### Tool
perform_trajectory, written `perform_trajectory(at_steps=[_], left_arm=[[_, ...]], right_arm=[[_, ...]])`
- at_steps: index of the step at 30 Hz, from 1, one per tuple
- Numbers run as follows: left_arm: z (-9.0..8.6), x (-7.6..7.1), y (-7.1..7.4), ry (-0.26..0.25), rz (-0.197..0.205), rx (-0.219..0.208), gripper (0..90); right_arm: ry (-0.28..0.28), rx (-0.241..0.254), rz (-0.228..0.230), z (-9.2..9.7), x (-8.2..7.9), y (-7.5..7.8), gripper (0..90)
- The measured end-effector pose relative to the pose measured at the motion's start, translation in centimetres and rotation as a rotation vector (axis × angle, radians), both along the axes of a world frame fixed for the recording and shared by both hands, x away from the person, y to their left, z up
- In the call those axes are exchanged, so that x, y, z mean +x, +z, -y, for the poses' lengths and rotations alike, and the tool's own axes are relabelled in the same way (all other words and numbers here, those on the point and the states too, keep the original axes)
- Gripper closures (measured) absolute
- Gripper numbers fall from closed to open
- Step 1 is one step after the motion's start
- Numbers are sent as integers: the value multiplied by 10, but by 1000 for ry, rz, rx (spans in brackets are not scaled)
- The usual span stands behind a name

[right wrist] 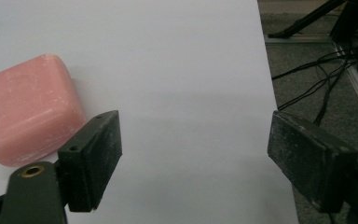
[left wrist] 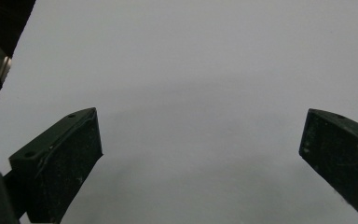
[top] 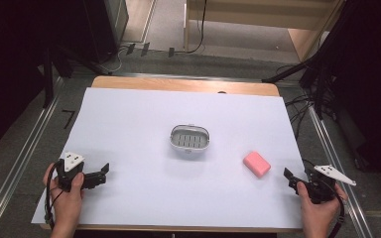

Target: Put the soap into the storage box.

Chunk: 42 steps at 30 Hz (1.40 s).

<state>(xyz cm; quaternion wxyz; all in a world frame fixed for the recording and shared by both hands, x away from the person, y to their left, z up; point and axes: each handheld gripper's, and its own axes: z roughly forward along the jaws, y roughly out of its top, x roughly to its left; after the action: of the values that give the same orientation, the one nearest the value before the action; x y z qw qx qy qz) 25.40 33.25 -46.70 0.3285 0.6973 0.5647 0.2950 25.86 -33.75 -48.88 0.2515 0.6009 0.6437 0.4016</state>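
A pink bar of soap lies on the white sheet at the right. In the right gripper view the pink soap sits just left of the left jaw. A white soap dish with a slotted grey tray stands near the middle of the table. My right gripper is held near the right front corner, a short way right of the soap, open and empty. My left gripper rests at the left front, open, with nothing but bare white sheet between its jaws.
The white sheet covers a wooden table. Metal rails run along both sides. Black cables lie on the grey floor off the table's right edge. Dark stands and curtains surround the table.
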Motion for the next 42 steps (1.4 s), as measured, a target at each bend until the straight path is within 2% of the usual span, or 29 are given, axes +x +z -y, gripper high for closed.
perform_trajectory(at_steps=[4, 5, 6, 8, 11, 12, 13, 14, 15, 19, 22, 23, 26, 35, 42], left_arm=[[0, 0, 0, -2, -2, 2, 0], [0, 0, 0, -3, 0, 0, 0], [0, 0, 0, -2, 1, 0, 0], [0, 0, 0, -3, 4, -1, 0], [0, -1, 0, -6, 5, -2, 0], [0, -1, 0, -4, 6, -3, 0], [0, -1, 0, -4, 6, -3, 0], [0, -1, 0, -7, 9, -4, 0], [0, -2, 0, -8, 14, 0, 0], [1, -2, 0, -10, 16, 4, 0], [1, -2, 0, -10, 19, 7, 0], [1, -2, 0, -10, 19, 7, 0], [1, -3, 0, -14, 23, 10, 0], [2, -3, 1, -18, 25, 14, 0], [2, -3, 1, -20, 24, 16, 0]], right_arm=[[-8, -14, 15, -2, -1, 1, 244], [-3, -8, 24, -2, -1, 1, 291], [9, 0, 39, -3, -1, 2, 357], [55, -8, 55, -5, 3, 3, 376], [112, -49, 39, -11, 8, 6, 403], [139, -42, 28, -15, 9, 10, 418], [139, -42, 28, -15, 9, 10, 418], [159, -23, 24, -16, 10, 12, 433], [182, -3, 20, -19, 8, 18, 380], [196, -11, 27, -22, 5, 25, 305], [246, -20, -8, -26, 7, 28, 224], [246, -20, -8, -26, 7, 28, 224], [304, -35, -47, -32, 13, 32, 180], [389, -137, -110, -52, 28, 43, 179], [431, -155, -147, -61, 36, 47, 179]])
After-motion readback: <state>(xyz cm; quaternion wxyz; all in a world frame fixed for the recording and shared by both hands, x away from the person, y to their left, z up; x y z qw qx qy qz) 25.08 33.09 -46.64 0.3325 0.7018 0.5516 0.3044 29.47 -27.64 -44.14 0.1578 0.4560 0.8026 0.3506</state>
